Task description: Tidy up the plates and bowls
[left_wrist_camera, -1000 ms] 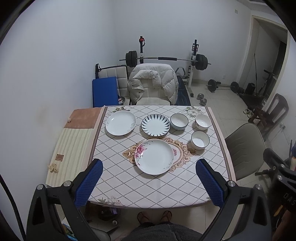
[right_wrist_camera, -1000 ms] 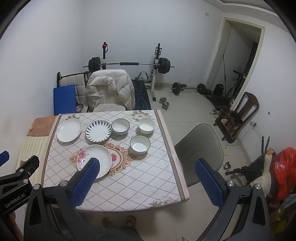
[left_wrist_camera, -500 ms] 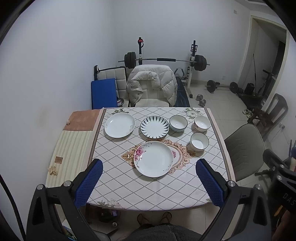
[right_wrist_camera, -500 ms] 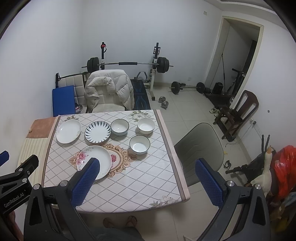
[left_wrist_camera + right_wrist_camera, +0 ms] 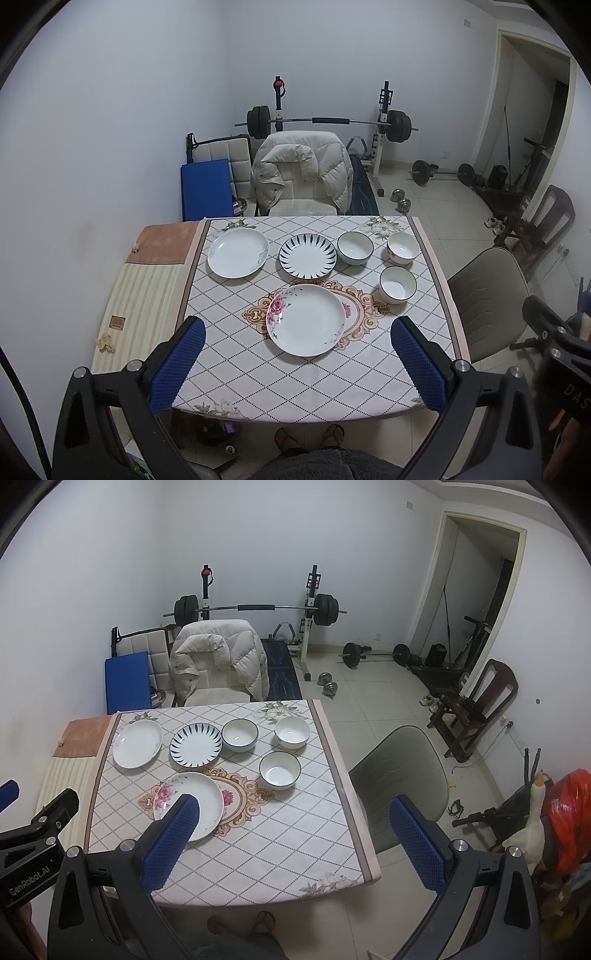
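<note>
On the patterned table (image 5: 236, 362) lie a large flowered plate (image 5: 306, 319) in the middle, a plain white plate (image 5: 237, 252) at the far left and a blue-striped plate (image 5: 307, 256) beside it. Three bowls stand to the right: a dark-rimmed bowl (image 5: 354, 247), a white bowl (image 5: 402, 247) and a nearer bowl (image 5: 398, 284). My left gripper (image 5: 297, 363) is open and empty, high above the table's near edge. My right gripper (image 5: 295, 845) is open and empty, above the table's near right side; the flowered plate (image 5: 199, 805) lies behind its left finger.
A chair with a cream jacket (image 5: 303, 173) stands behind the table, a grey chair (image 5: 487, 295) at its right. A striped cloth (image 5: 144, 299) covers a surface to the left. Barbell rack (image 5: 328, 122) and weights stand at the back. My feet (image 5: 308, 435) are below the table edge.
Both grippers have risen and drawn back slightly, so the table looks a little smaller and farther. The plates and bowls have not moved.
</note>
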A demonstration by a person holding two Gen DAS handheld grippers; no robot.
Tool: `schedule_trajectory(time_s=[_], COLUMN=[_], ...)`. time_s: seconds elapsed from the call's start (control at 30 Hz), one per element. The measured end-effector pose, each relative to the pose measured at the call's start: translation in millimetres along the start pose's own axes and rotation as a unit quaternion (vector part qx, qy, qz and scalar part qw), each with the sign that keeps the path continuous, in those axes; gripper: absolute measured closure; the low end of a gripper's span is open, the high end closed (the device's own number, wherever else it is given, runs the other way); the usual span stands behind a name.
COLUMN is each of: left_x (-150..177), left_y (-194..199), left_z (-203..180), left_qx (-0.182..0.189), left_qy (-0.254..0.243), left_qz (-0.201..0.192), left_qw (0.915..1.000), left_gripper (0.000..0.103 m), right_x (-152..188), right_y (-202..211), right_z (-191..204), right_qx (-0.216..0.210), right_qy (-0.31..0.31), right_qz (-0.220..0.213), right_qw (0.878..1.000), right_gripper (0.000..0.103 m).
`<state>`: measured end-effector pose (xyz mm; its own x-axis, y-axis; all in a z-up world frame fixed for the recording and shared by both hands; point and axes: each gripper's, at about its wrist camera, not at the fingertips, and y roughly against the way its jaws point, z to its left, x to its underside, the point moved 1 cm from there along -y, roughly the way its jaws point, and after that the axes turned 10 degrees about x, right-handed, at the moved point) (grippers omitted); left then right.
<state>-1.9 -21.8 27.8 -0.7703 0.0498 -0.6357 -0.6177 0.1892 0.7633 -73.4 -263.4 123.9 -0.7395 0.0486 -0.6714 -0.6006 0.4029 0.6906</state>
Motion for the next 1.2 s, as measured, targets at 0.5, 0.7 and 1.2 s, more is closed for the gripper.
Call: schedule_trajectory(time_s=[0.5,0.7,1.2], left_x=[-7,-7,28], left_y=[1,-3,-227], left_z=[-2,-1,112], left_qx=[0.000,0.003,-0.028], left_qy=[-0.001,0.000,0.081], left_qz=[-0.005,-0.001,0.160], left_qw=[1.0000,1.0000,0.9834], left_gripper=[0.000,0.000,0.043], right_x=[-4,-6,46], right_y=[-2,-10,-275], right_z=[-4,-7,69], right_qx=[0.000,-0.012,-0.210], right_qy=[-0.005,-0.018,-0.038], right_qz=[-0.006,-0.003,0.207], right_qw=[1.000,1.000,0.955], right_gripper=[0.000,0.000,0.008])
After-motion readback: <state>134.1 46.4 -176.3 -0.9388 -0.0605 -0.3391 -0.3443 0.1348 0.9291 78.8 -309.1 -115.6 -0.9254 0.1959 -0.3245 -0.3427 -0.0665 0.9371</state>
